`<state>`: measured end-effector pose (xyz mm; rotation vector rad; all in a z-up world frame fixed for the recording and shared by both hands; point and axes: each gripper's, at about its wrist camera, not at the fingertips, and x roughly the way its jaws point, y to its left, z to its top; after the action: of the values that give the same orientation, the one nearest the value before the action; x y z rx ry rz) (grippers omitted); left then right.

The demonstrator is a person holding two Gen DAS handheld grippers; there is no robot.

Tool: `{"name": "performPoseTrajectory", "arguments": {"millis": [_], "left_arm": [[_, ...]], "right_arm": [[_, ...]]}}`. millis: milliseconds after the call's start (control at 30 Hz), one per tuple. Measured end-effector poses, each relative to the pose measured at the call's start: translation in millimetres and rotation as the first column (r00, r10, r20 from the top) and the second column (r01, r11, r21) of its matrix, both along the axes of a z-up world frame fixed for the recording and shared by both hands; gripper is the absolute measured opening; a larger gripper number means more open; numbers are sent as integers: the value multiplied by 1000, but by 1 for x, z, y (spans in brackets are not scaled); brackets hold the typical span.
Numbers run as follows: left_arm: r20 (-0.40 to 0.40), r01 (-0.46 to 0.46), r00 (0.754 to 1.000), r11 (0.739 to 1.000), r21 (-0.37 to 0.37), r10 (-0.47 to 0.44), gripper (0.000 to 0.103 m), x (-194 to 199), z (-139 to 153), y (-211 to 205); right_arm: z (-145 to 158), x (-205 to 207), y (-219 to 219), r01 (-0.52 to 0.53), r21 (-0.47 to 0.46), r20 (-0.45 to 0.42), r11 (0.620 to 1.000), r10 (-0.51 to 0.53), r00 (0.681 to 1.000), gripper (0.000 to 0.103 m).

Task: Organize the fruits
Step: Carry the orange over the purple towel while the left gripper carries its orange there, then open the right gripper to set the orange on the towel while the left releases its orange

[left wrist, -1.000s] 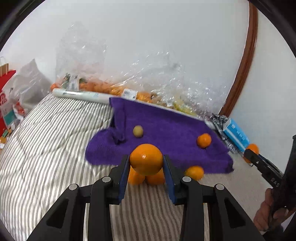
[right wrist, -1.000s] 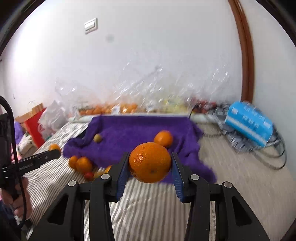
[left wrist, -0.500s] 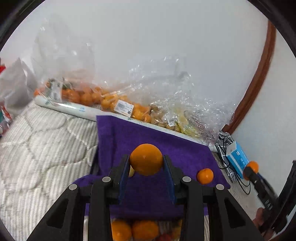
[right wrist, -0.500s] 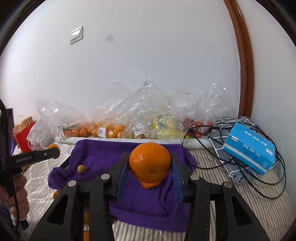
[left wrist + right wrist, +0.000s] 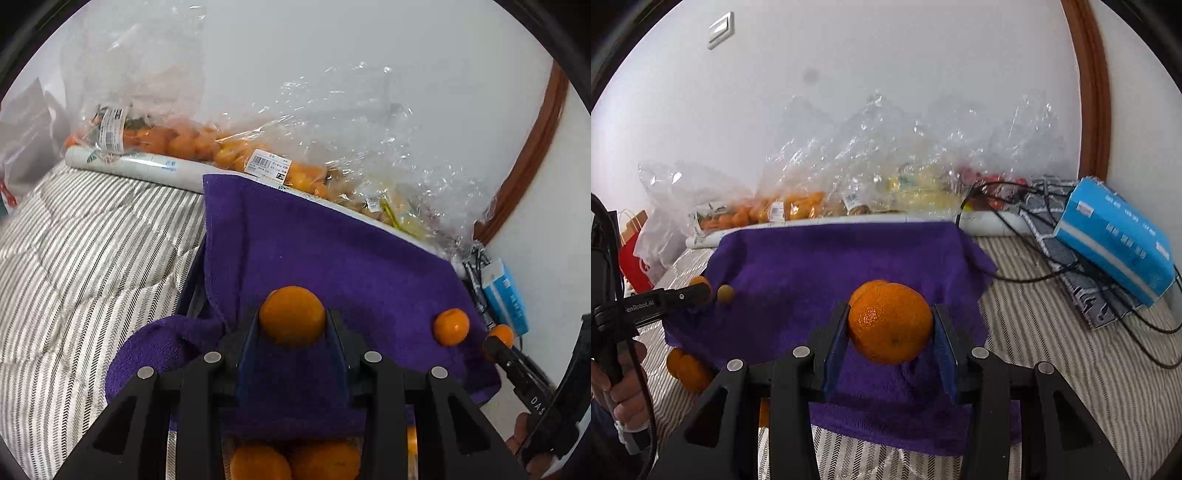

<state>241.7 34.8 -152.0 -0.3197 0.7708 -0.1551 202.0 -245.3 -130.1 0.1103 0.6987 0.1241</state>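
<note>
While each gripper's jaws pinch an orange (image 5: 291, 315) (image 5: 891, 328) over the purple towel (image 5: 820, 266), clear bags (image 5: 207, 144) of oranges behind.

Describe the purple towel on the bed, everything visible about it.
The purple towel is a deep violet, fuzzy terry cloth spread over the striped bedding, its far edge lying by a white paper roll in front of the bagged fruit. It is rumpled, with a folded ridge down its left side and a curled near corner. A loose orange and a small yellowish fruit rest on it; more oranges sit at its near edge.
</note>
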Motion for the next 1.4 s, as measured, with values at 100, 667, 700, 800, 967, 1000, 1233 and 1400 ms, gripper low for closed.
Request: {"name": "performPoseTrajectory", "arguments": {"millis": [100, 667, 700, 800, 967, 1000, 1233, 1400], "left_arm": [[0, 15, 1000, 1000, 16, -15, 34, -1, -1, -4], [-35, 41, 999, 997, 69, -39, 34, -2, -8, -15], [-35, 42, 999, 997, 70, -39, 34, -2, -8, -15], [-33, 43, 999, 997, 69, -41, 34, -2, -8, -15], [-32, 43, 999, 997, 66, -41, 34, -2, -9, -14], [-32, 44, 999, 997, 70, -42, 35, -3, -9, -15], [-16, 63, 998, 994, 89, -62, 39, -6, -7, -22], [-4, 77, 997, 993, 92, -77, 42, -10, -4, -28]], "right_arm": [[-2, 3, 2, -3, -3, -8, 1000, 3, 1000, 43], [-20, 16, 8, -26, -22, -103, 999, 24, 994, 44], [-20, 15, 9, -28, -25, -101, 999, 25, 995, 44], [-19, 14, 12, -40, -35, -91, 999, 37, 995, 44], [-15, 10, 16, -45, -56, -69, 997, 41, 997, 45], [-14, 9, 15, -45, -56, -61, 997, 42, 997, 45], [-5, 1, 14, -36, -45, 2, 998, 36, 999, 46], [1, -4, 12, -38, -20, 44, 999, 39, 998, 46]]}}
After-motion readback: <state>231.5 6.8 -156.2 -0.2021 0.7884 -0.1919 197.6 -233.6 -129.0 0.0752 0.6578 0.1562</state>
